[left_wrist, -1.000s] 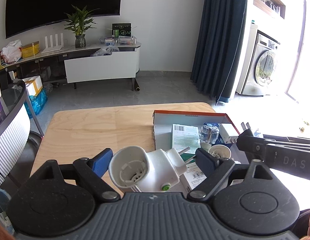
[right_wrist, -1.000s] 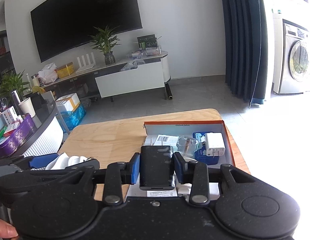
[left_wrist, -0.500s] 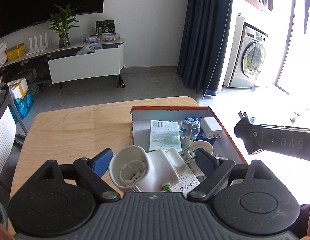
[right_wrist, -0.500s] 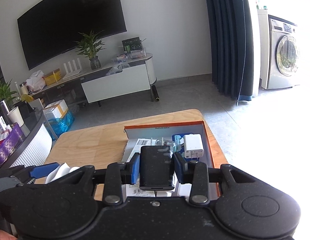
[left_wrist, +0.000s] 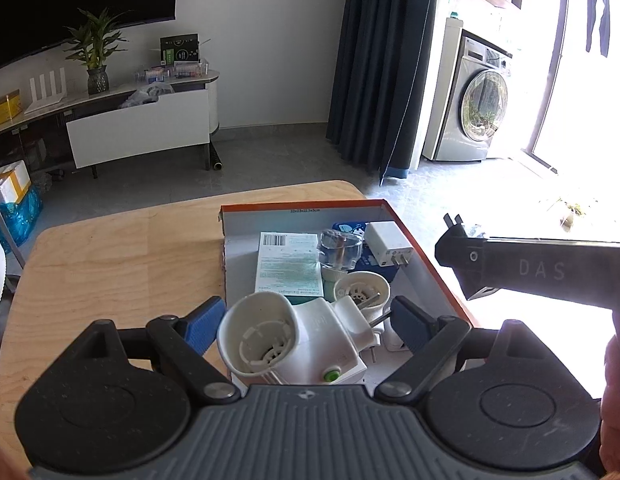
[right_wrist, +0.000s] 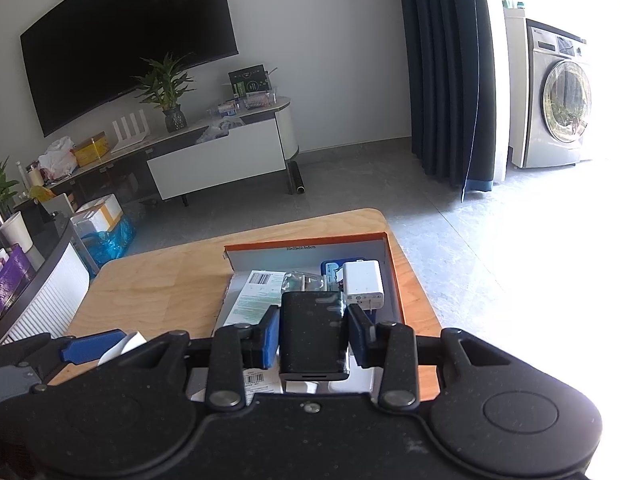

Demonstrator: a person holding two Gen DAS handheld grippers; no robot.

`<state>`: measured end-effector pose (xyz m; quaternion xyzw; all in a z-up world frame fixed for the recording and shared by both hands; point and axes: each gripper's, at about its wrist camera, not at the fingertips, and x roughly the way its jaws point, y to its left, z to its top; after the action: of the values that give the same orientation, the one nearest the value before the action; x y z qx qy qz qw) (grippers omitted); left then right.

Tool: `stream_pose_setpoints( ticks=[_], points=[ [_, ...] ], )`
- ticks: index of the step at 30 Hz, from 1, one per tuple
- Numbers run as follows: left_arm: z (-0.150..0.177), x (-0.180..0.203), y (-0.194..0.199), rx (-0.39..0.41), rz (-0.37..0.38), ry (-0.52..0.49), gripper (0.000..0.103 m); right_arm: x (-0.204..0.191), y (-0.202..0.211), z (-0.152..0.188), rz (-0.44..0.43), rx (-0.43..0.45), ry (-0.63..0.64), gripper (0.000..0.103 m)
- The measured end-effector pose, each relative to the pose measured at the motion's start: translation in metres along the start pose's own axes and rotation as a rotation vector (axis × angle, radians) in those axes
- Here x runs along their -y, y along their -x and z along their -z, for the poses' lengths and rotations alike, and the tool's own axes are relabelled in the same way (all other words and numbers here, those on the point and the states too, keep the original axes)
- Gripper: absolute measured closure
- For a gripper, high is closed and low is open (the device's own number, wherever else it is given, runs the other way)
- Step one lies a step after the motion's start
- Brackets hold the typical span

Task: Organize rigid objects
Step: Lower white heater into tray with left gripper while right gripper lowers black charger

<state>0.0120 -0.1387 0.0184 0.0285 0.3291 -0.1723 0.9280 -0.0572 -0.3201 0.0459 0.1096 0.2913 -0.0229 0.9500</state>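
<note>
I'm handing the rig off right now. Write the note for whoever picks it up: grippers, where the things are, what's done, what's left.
Left gripper: closed on the white plug-in socket adapter, carried over the near end of the orange-rimmed box.
Right gripper: shut on the black rectangular device, also above the box.
Already in the box: white charger, leaflet with barcode, clear small jar, blue pack, a second white socket piece.
Wooden table: nothing loose on the part in view.
Left to do: lower both items into free spots in the box and release them.
</note>
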Motion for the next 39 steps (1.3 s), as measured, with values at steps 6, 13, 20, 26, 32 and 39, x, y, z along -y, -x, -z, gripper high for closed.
stream_pose_setpoints(
  ticks=[6,13,20,26,32,39],
  points=[
    [0.003,0.008,-0.007,-0.019,0.016,-0.011,0.012,0.000,-0.010,-0.001,0.004,-0.021,0.004,0.059],
    [0.005,0.015,-0.014,-0.033,0.034,-0.022,0.012,0.003,-0.023,-0.001,0.009,-0.040,-0.001,0.059],
    [0.007,0.020,-0.020,-0.045,0.051,-0.027,0.012,0.007,-0.035,-0.002,0.014,-0.063,-0.003,0.059],
    [0.011,0.021,-0.025,-0.062,0.060,-0.018,0.012,0.008,-0.049,-0.001,0.017,-0.089,0.004,0.059],
    [0.012,0.022,-0.027,-0.073,0.061,-0.012,0.012,0.014,-0.058,-0.007,-0.010,-0.031,-0.003,0.052],
    [0.011,0.027,-0.031,-0.077,0.085,-0.010,0.012,0.025,-0.040,-0.008,0.009,0.018,-0.027,0.052]
  ],
)
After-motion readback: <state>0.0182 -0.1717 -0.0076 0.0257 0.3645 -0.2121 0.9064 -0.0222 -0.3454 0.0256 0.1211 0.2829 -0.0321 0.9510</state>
